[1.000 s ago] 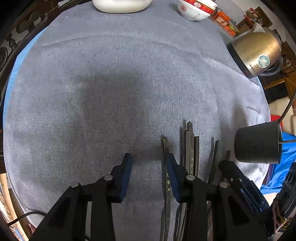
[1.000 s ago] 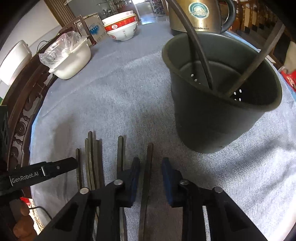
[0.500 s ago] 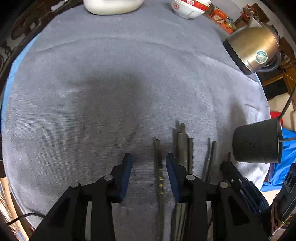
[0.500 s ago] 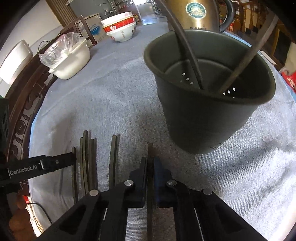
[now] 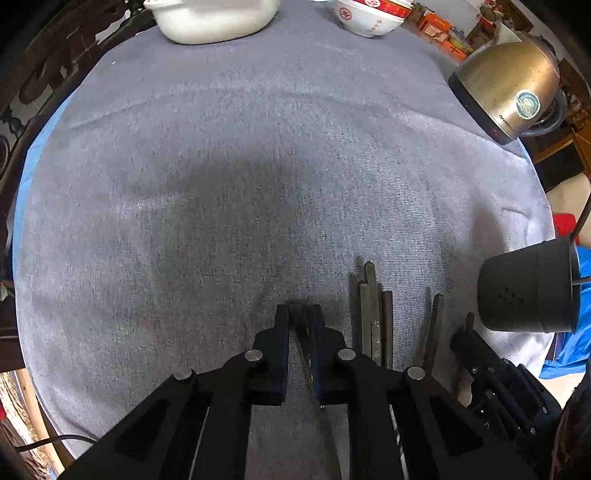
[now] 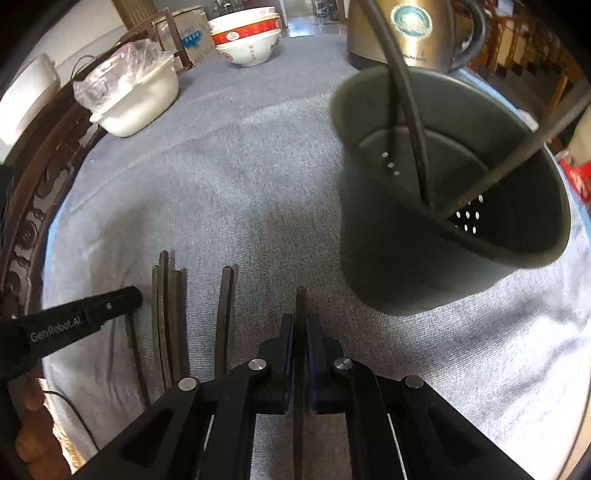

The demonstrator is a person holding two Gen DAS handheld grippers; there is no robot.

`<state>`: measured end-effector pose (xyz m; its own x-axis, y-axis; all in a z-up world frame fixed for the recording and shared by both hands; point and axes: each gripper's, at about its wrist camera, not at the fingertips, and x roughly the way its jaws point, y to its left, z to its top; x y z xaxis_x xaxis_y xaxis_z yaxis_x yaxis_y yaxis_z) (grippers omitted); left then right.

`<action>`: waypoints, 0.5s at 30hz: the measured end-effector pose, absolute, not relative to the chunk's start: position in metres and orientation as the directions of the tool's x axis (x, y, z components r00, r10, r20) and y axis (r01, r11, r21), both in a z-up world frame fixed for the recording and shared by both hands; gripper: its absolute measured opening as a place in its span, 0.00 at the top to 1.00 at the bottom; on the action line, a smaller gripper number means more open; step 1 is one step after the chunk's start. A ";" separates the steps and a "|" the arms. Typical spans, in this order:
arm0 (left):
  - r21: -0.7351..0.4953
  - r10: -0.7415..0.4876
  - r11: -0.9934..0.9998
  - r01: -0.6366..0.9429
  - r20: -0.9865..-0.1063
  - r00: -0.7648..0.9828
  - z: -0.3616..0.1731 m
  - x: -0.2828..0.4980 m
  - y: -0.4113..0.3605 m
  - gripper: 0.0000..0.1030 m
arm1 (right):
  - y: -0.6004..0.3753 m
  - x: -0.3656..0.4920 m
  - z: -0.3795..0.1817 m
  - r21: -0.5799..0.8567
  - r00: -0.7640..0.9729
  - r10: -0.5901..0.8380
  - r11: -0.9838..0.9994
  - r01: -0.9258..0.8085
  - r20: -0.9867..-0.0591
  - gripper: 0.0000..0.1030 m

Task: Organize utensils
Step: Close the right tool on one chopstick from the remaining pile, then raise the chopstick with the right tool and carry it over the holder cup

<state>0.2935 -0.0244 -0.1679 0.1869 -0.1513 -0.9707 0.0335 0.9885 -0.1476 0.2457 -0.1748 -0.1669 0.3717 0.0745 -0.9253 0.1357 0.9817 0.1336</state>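
Chopsticks gripped, one in each tongs.
We lift left tongs (image 5: 300,314) and right tongs (image 6: 300,323) level, both clamped on a chopstick (image 6: 300,299), toward the holder (image 6: 424,266).

Chopsticks (image 6: 168,317) lie side by side on the cloth (image 6: 240,184), left of the holder (image 6: 424,266), which has two sticks (image 6: 410,110) in it. Behind the holder stands the kettle (image 6: 402,33). At the far edge sit the bowls (image 6: 247,40), with the pot (image 6: 136,103) to their left.
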 end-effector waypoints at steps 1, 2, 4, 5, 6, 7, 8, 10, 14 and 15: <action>-0.144 -0.149 0.989 0.040 -0.970 0.194 -0.169 0.294 -0.025 0.90 | -0.172 0.245 -0.166 0.123 0.381 0.065 0.984 0.129 -0.922 0.93; -0.143 -0.149 0.989 0.042 -0.969 0.199 -0.169 0.293 -0.027 0.90 | -0.170 0.245 -0.166 0.112 0.390 0.057 0.986 0.122 -0.919 0.93; -0.150 -0.155 0.988 0.043 -0.966 0.205 -0.170 0.292 -0.028 0.91 | -0.166 0.241 -0.166 0.106 0.403 0.050 0.987 0.117 -0.914 0.94; -0.156 -0.161 0.987 0.041 -0.966 0.203 -0.167 0.287 -0.029 0.91 | -0.166 0.240 -0.165 0.117 0.411 0.059 0.986 0.118 -0.910 0.94; -0.170 -0.174 0.985 0.035 -0.964 0.202 -0.167 0.286 -0.027 0.92 | -0.168 0.238 -0.165 0.134 0.416 0.072 0.984 0.121 -0.907 0.94; -0.176 -0.179 0.984 0.033 -0.962 0.207 -0.163 0.283 -0.024 0.92 | -0.171 0.234 -0.163 0.155 0.420 0.089 0.980 0.126 -0.903 0.94; -0.176 -0.179 0.984 0.031 -0.959 0.221 -0.159 0.281 -0.021 0.92 | -0.175 0.230 -0.161 0.188 0.429 0.116 0.973 0.130 -0.896 0.94; -0.179 -0.182 0.983 0.034 -0.948 0.260 -0.145 0.273 -0.018 0.92 | -0.179 0.224 -0.152 0.249 0.467 0.168 0.961 0.117 -0.868 0.94; -0.195 -0.199 0.980 0.045 -0.920 0.337 -0.114 0.257 -0.013 0.93 | -0.184 0.212 -0.122 0.283 0.545 0.192 0.955 0.086 -0.816 0.94; -0.202 -0.205 0.978 0.047 -0.912 0.356 -0.105 0.253 -0.011 0.94 | -0.184 0.209 -0.114 0.300 0.563 0.205 0.951 0.079 -0.801 0.94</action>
